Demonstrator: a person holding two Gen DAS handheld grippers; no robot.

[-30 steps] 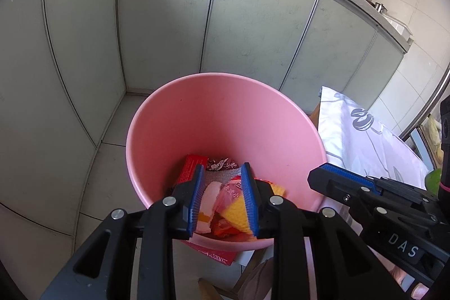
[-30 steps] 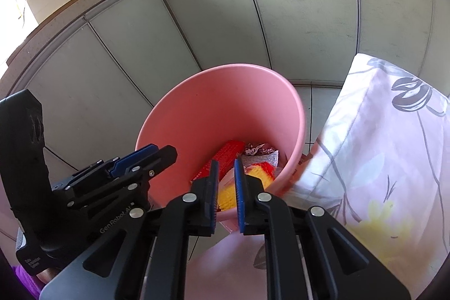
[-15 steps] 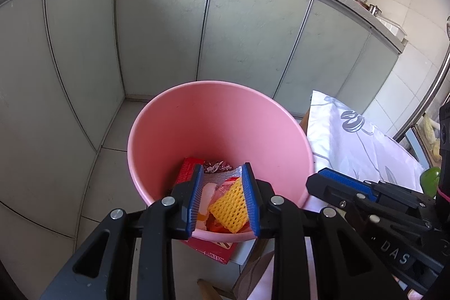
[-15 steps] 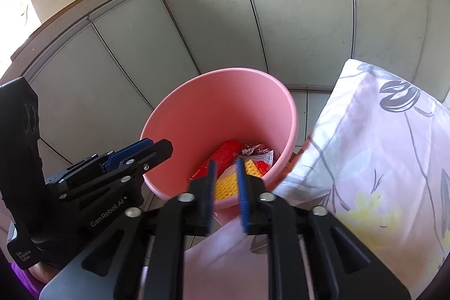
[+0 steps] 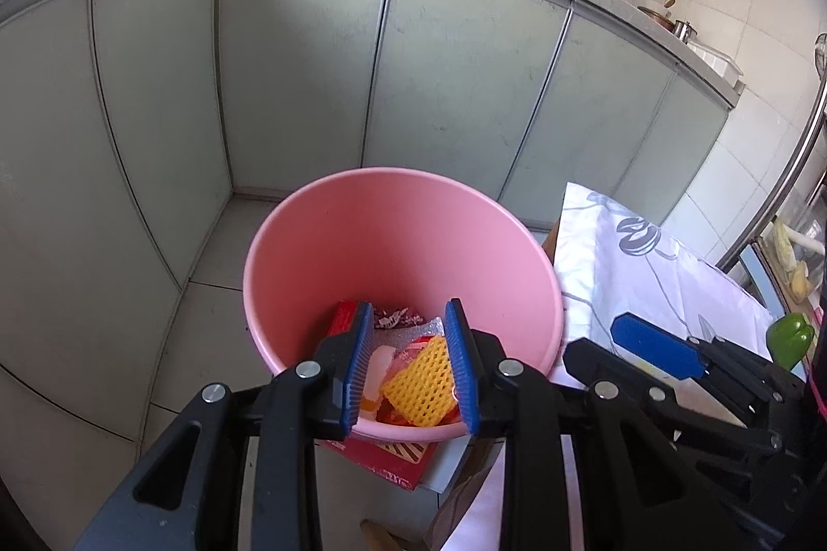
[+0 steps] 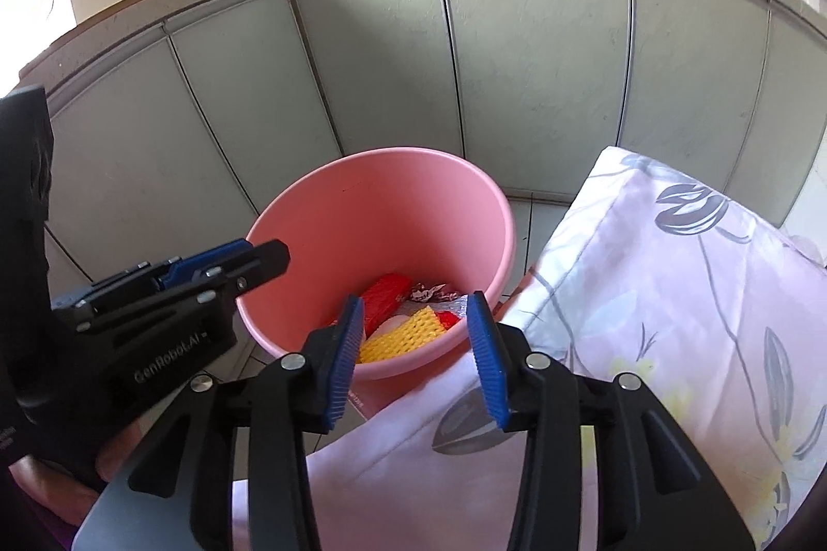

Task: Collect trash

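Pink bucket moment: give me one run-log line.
stage: drop done | pink bucket: holds yellow foam net, wrappers | left gripper: open, empty | right gripper: just opened, empty

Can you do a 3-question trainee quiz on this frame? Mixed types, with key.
1. True or false: the yellow foam net lies inside the pink bucket.
2. The right gripper is: A) shut on a wrapper B) open with nothing between its pads C) out of view.
3. Fill in: beside the bucket, the flowered cloth carries a green ____.

Key: 1 true; 2 B (its jaws have just been opening); 3 pepper.
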